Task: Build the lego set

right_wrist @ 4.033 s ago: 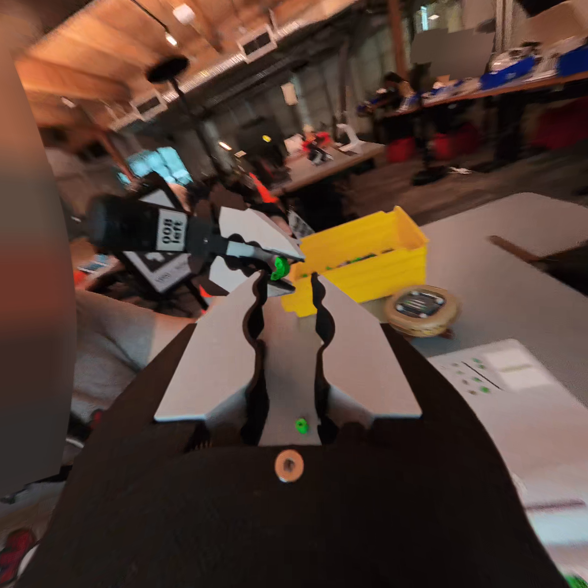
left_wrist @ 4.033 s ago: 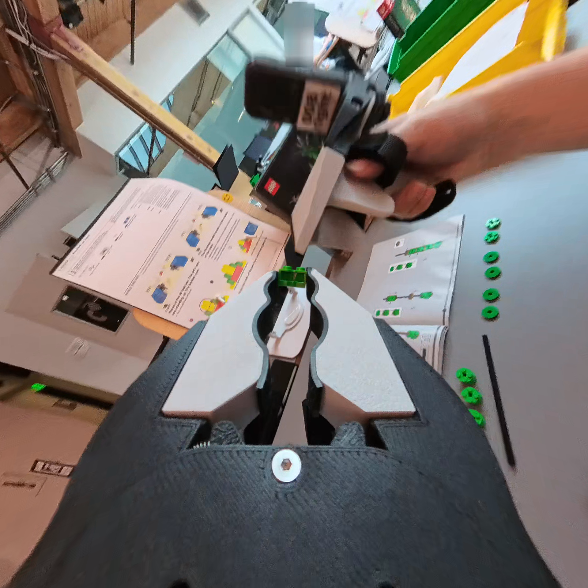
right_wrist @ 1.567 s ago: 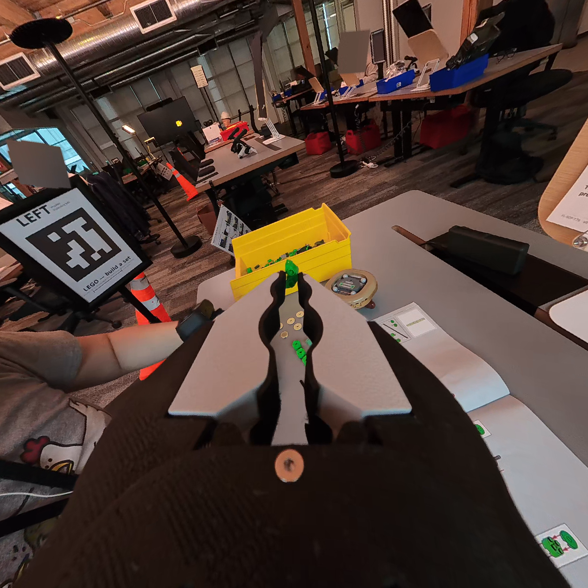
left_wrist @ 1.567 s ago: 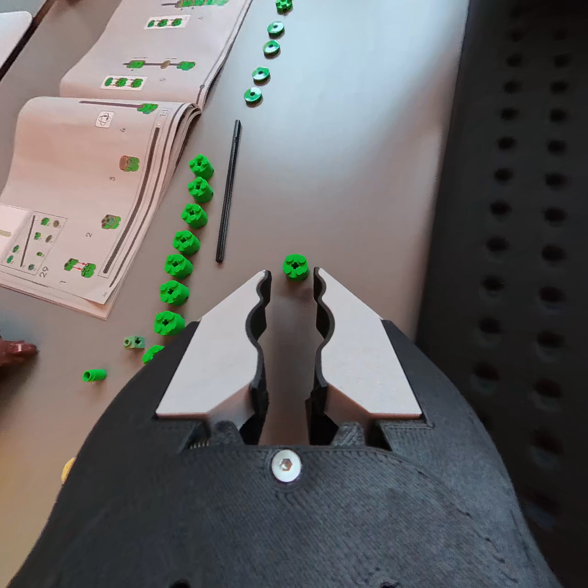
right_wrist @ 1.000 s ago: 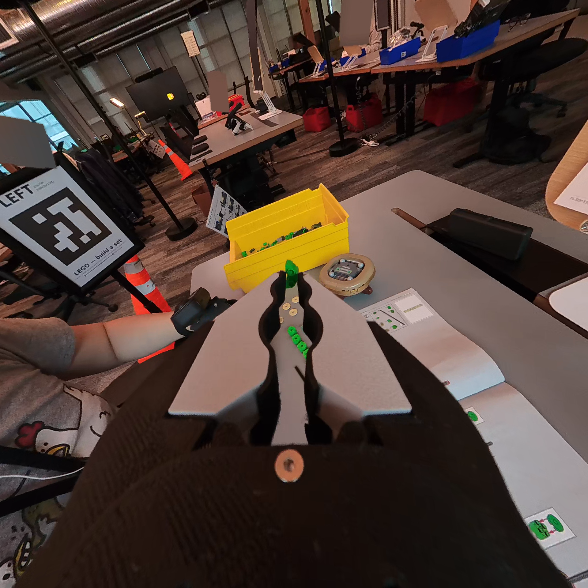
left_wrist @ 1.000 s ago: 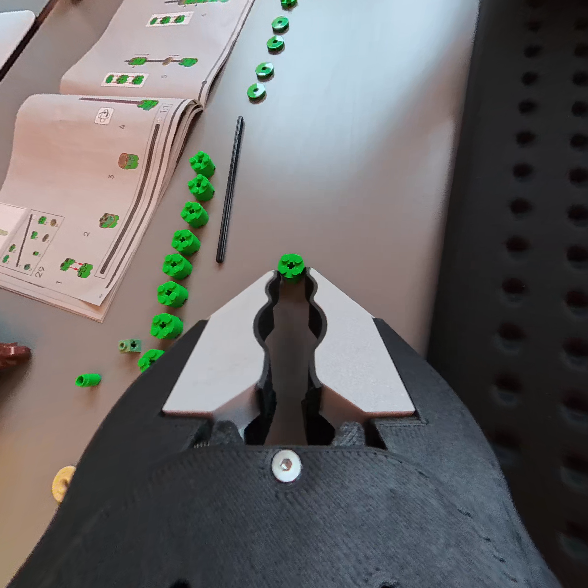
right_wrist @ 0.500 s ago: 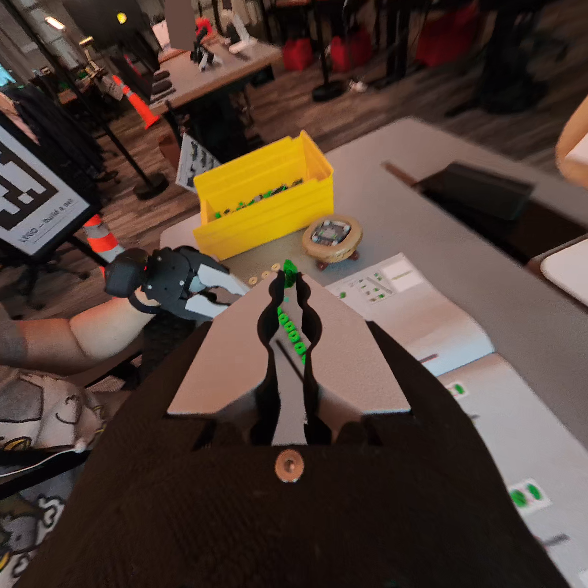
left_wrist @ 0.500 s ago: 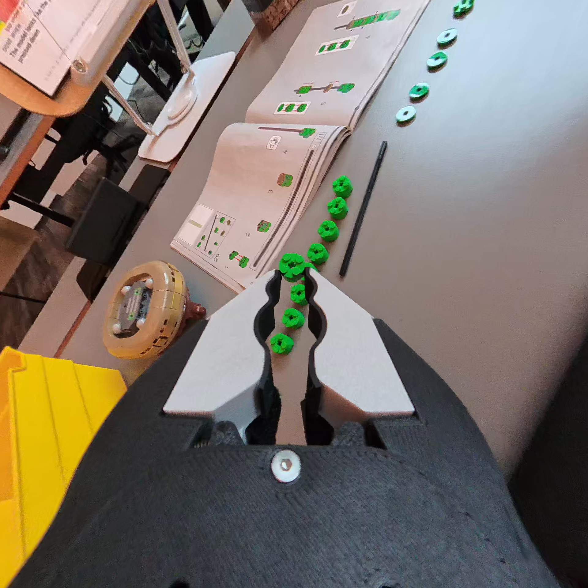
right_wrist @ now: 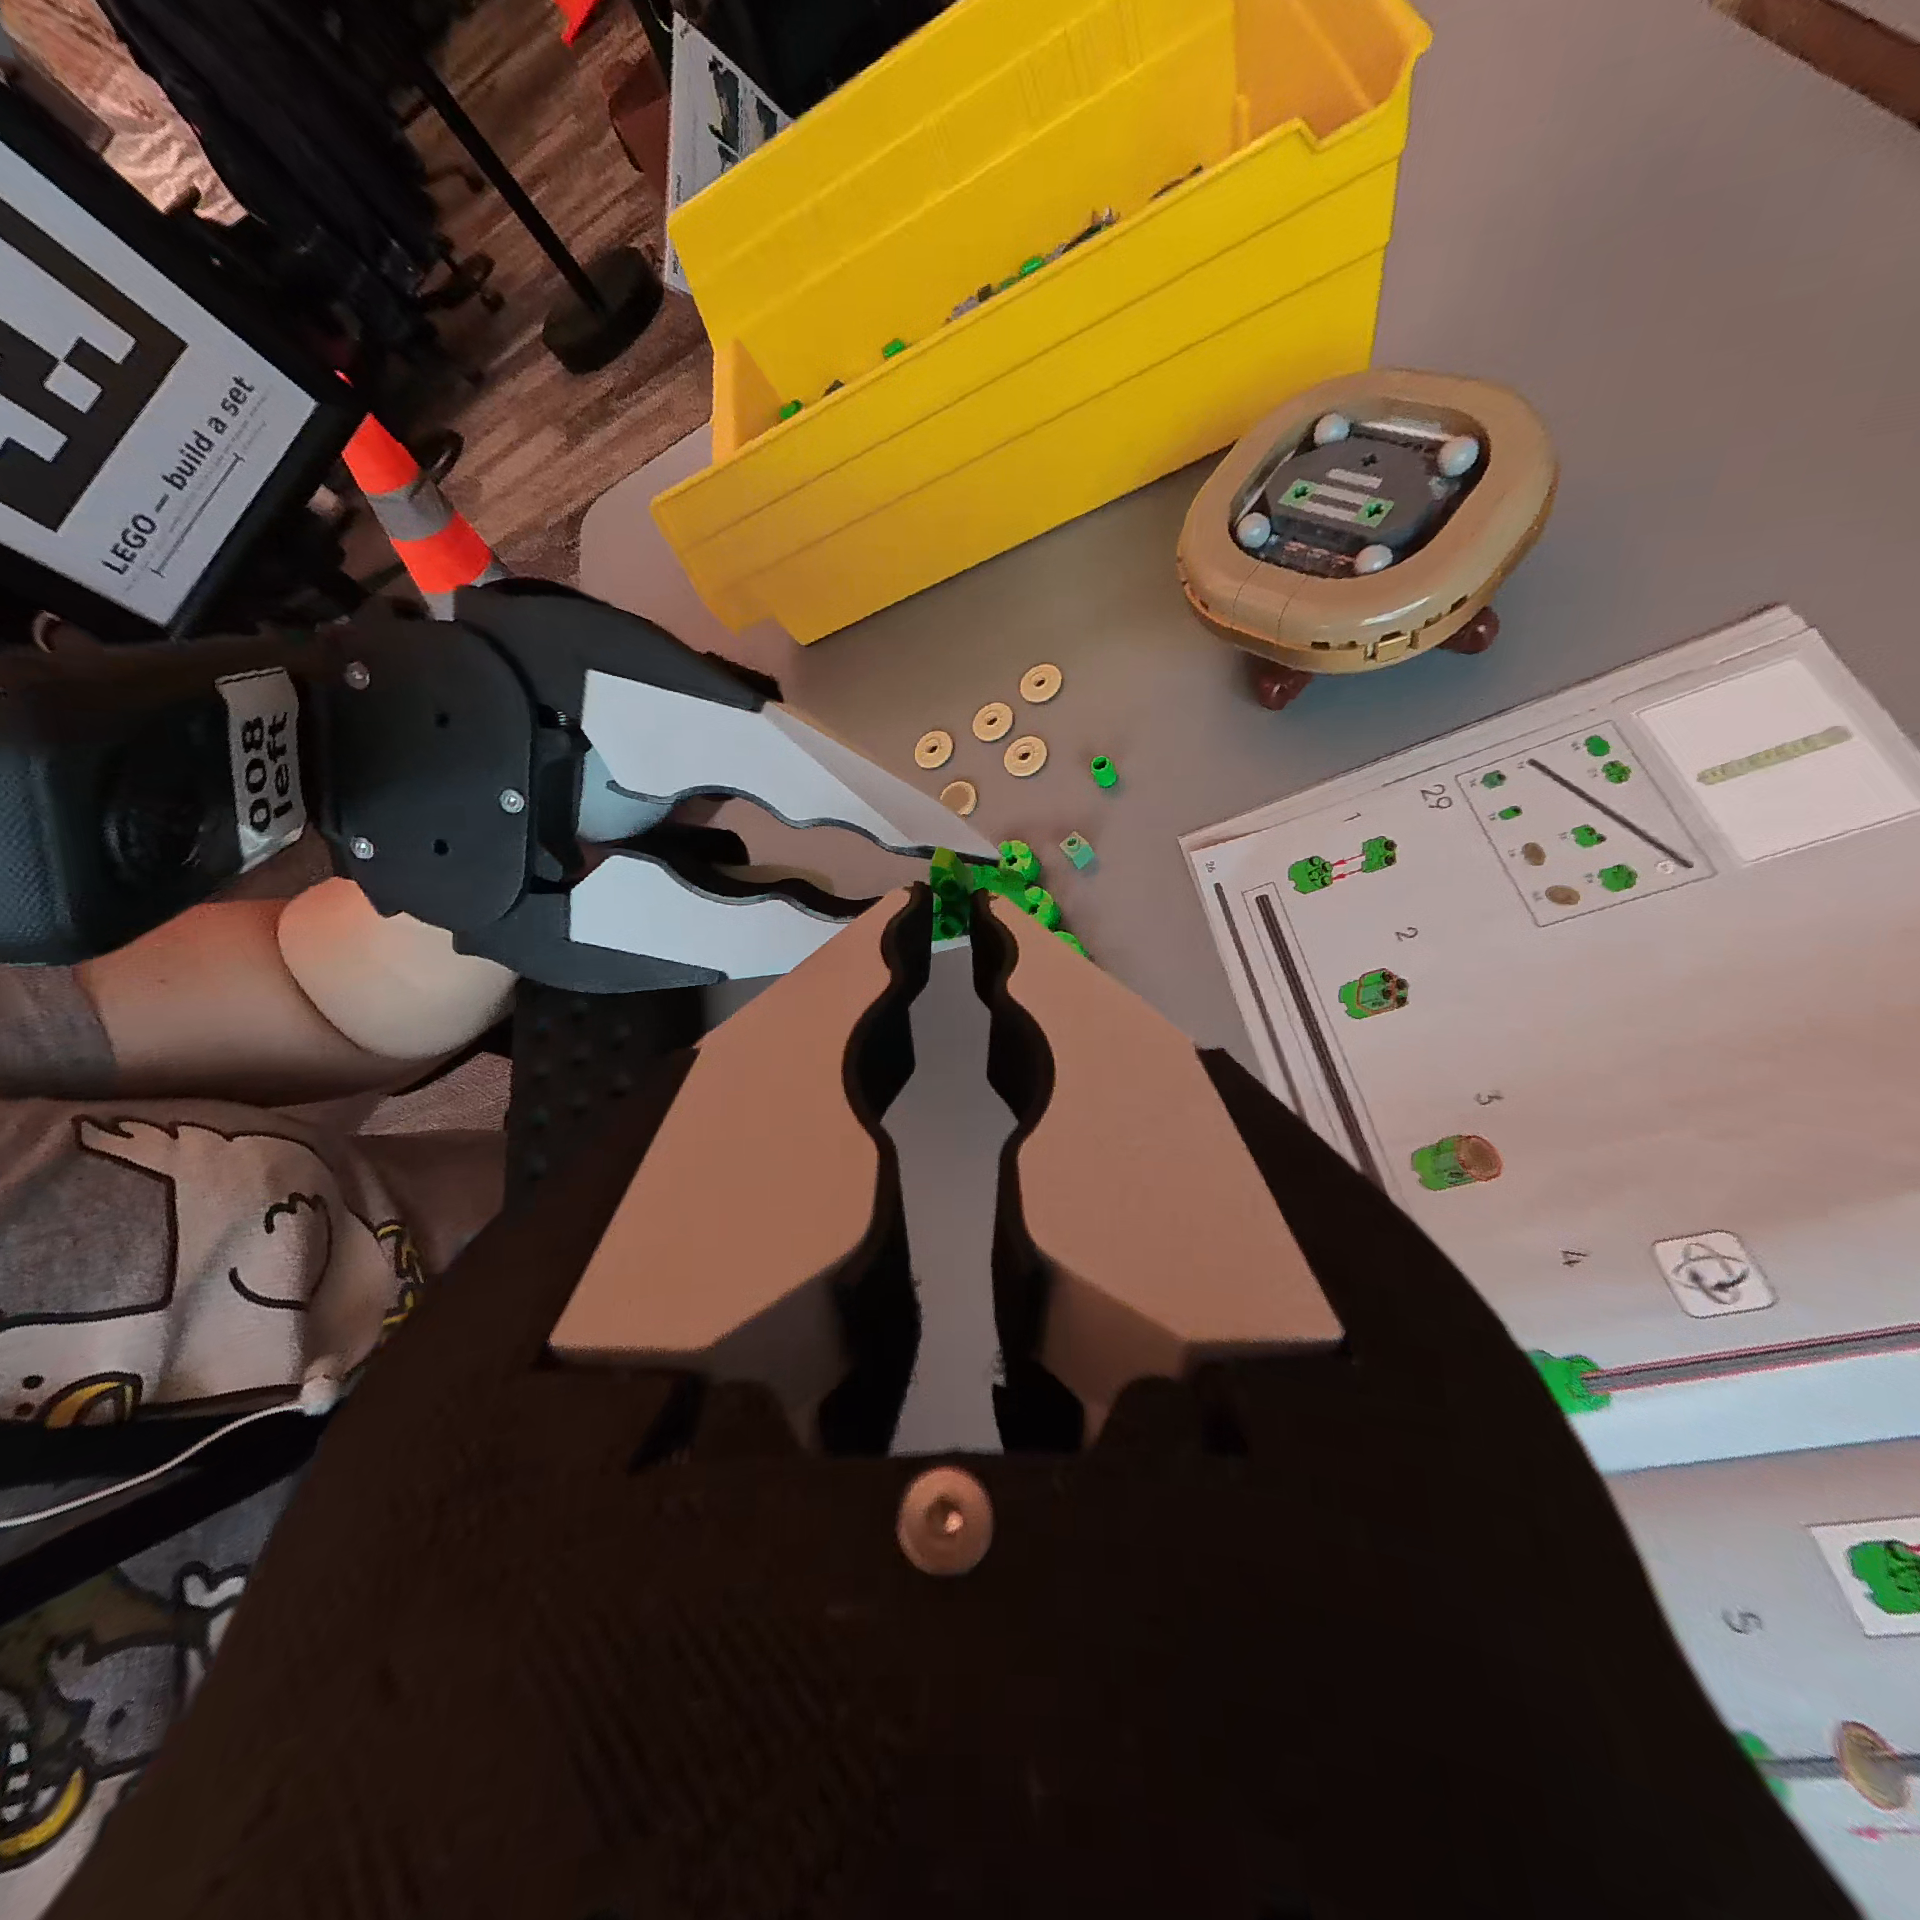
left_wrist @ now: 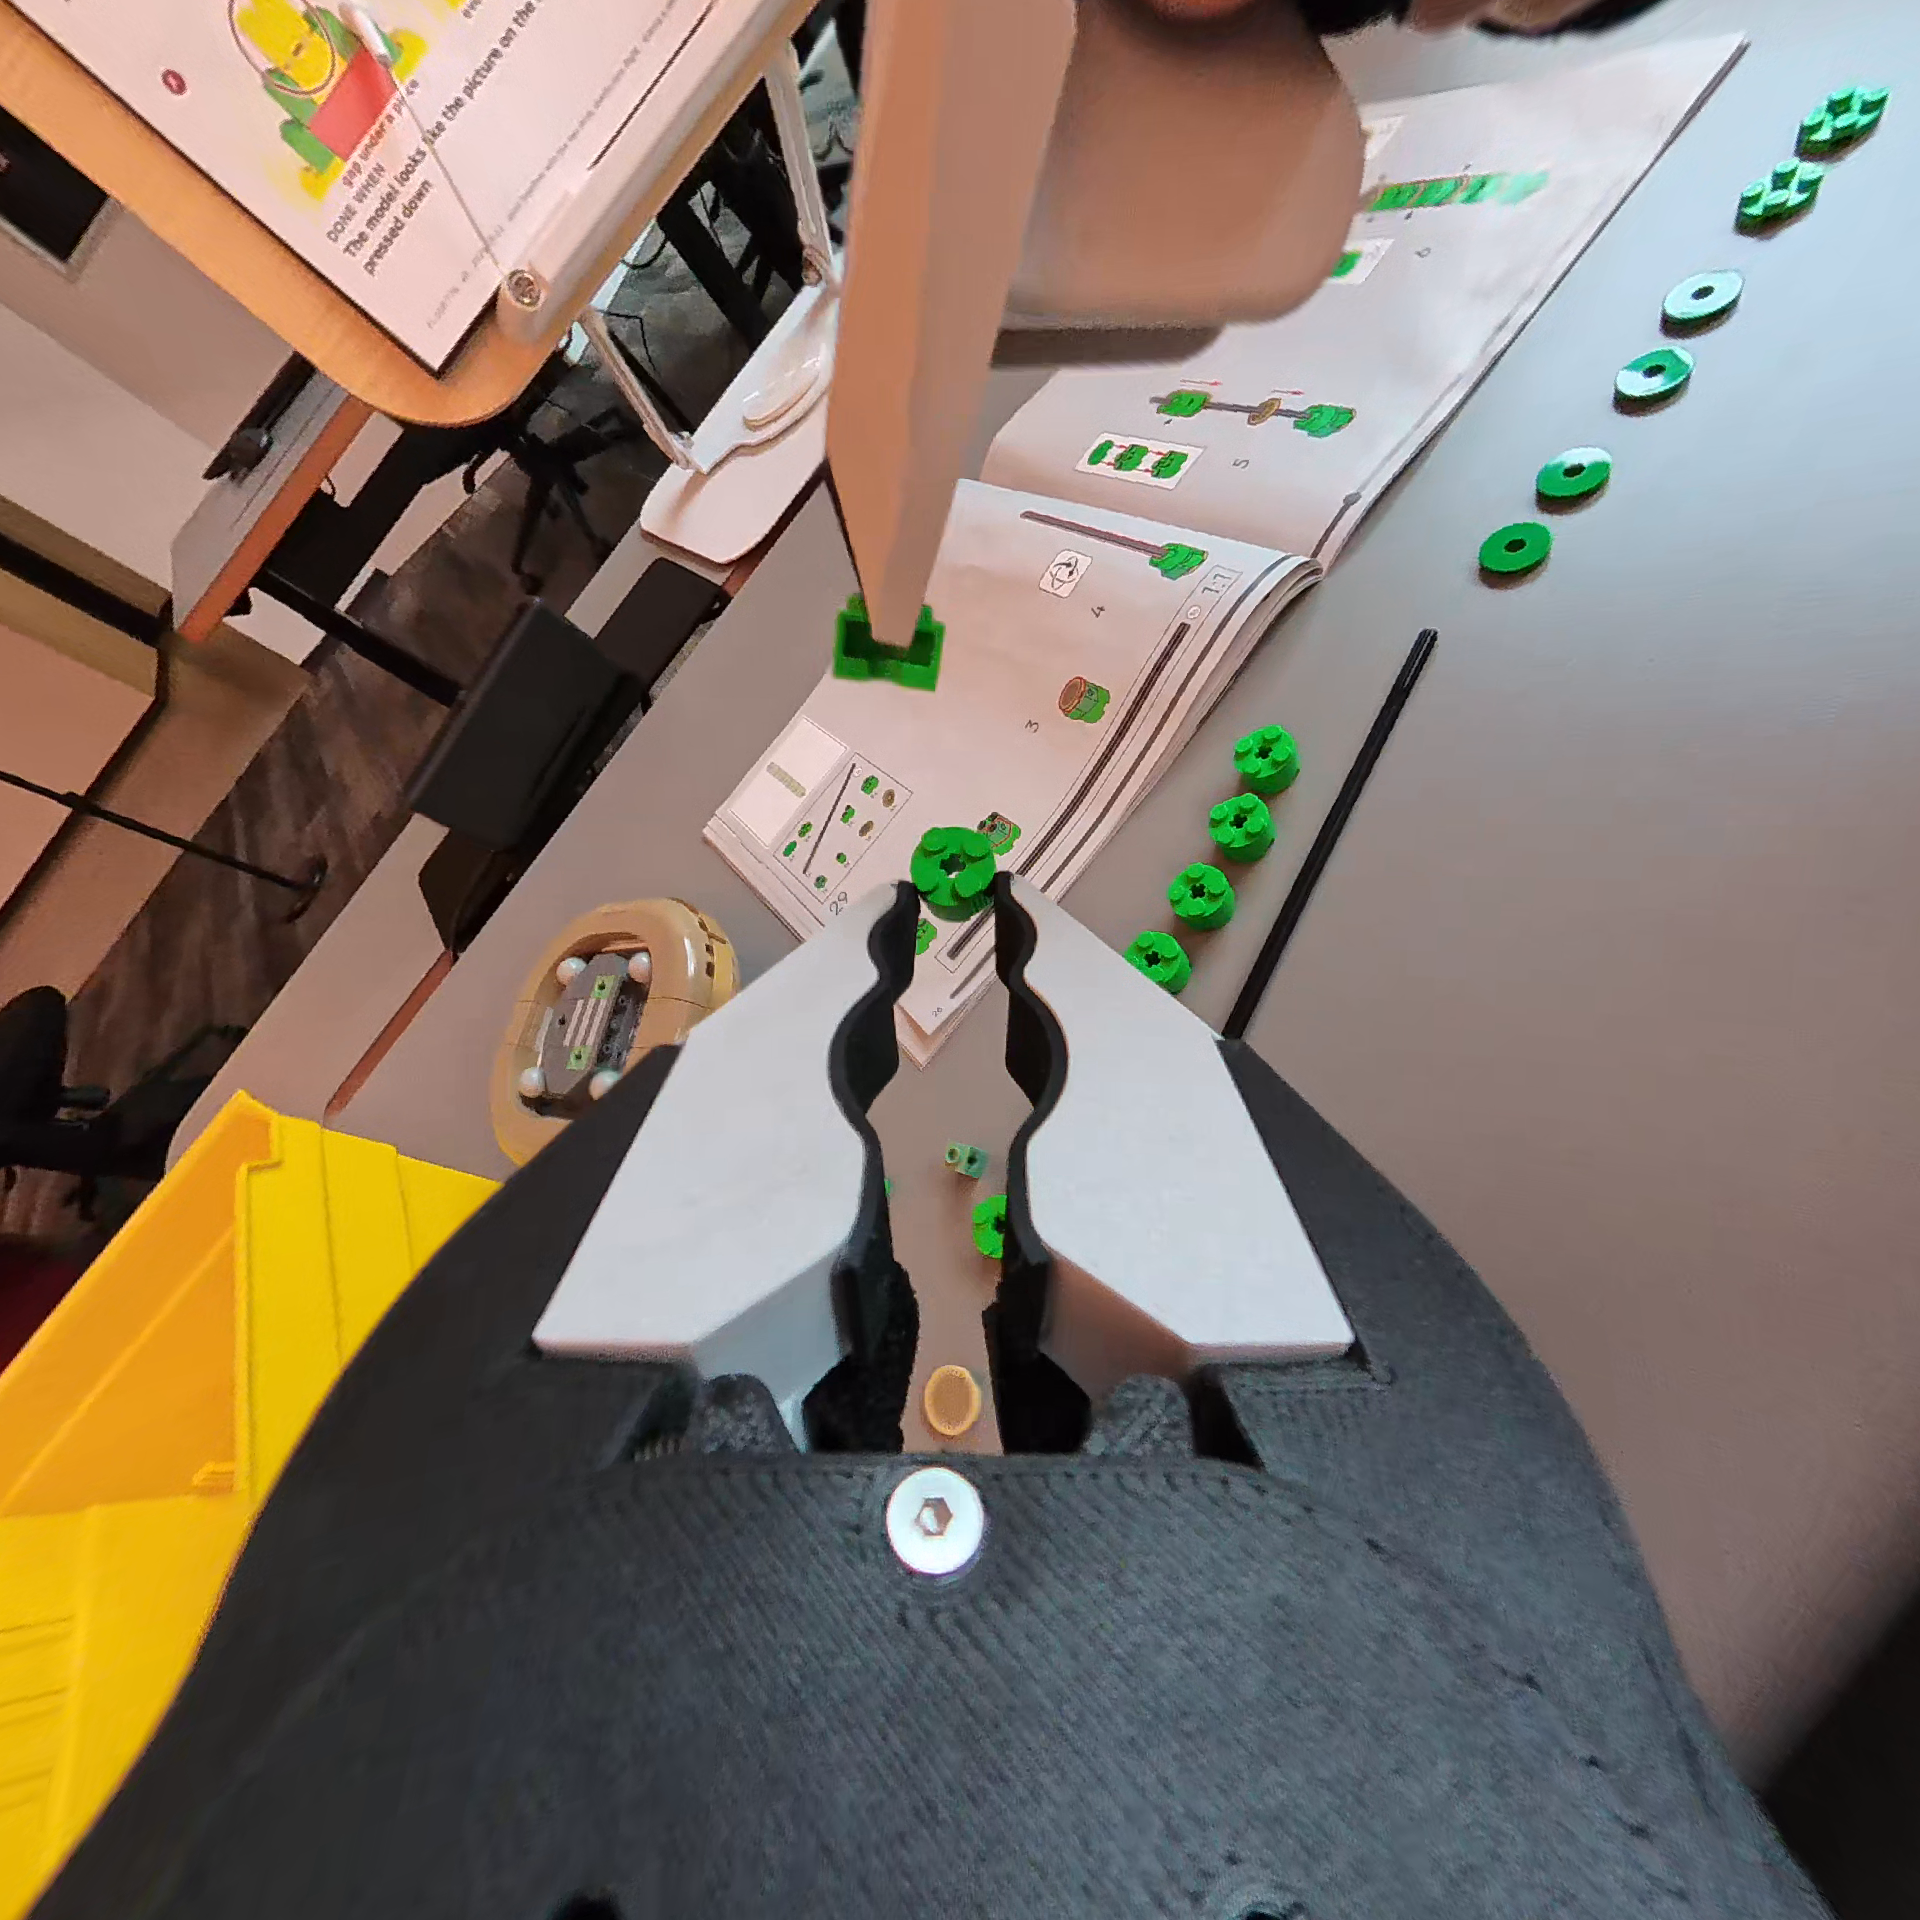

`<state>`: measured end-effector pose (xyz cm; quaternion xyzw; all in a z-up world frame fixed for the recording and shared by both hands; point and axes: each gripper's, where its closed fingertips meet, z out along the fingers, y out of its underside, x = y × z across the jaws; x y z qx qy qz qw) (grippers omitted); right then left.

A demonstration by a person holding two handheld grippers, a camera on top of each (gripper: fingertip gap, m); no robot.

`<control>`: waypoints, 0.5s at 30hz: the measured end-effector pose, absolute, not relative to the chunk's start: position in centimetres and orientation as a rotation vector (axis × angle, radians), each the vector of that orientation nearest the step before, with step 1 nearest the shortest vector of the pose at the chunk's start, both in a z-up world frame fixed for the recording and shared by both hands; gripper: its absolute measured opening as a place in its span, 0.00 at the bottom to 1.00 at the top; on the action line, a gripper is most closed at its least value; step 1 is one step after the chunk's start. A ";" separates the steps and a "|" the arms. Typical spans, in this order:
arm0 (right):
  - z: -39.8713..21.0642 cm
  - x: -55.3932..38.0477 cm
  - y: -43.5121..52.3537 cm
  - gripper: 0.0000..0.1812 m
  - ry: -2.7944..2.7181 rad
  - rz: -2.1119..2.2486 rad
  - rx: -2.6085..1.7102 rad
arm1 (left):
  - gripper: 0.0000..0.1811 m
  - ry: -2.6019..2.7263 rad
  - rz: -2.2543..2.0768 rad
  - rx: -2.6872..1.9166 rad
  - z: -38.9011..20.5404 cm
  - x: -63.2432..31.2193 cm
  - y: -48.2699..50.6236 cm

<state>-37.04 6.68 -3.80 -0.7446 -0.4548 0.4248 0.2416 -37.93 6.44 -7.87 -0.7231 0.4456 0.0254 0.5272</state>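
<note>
My left gripper (left_wrist: 953, 891) is shut on a green round brick (left_wrist: 953, 868), held above the grey table. My right gripper (right_wrist: 948, 906) is shut on a small green brick (right_wrist: 948, 891). In the left wrist view that brick (left_wrist: 888, 655) hangs at the tip of the right gripper's fingers (left_wrist: 914, 416), a short way beyond my round brick. In the right wrist view the left gripper (right_wrist: 961, 857) comes in from the left, its tips right next to my brick. A row of green round bricks (left_wrist: 1236, 826) and a black axle (left_wrist: 1340, 821) lie on the table.
An open instruction booklet (left_wrist: 1174, 499) lies behind the row. Green flat round plates (left_wrist: 1574, 473) lie at the far right. A yellow parts bin (right_wrist: 1039, 364) and a tan round model (right_wrist: 1361, 520) stand near several tan round plates (right_wrist: 992, 727). A person's arm (right_wrist: 312, 987) is at left. My hands' fingertips stand some 5 centimetres from each other.
My left gripper closed on a green round brick on the table, lifted it and swung up toward the right gripper. The right gripper tilted down with its green brick; the two tips came close.
</note>
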 end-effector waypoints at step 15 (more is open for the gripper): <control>-4.7 -37.8 6.5 0.03 -1.150 1.297 -2.127 | 0.07 0.970 0.079 -1.723 -6.1 -38.1 6.8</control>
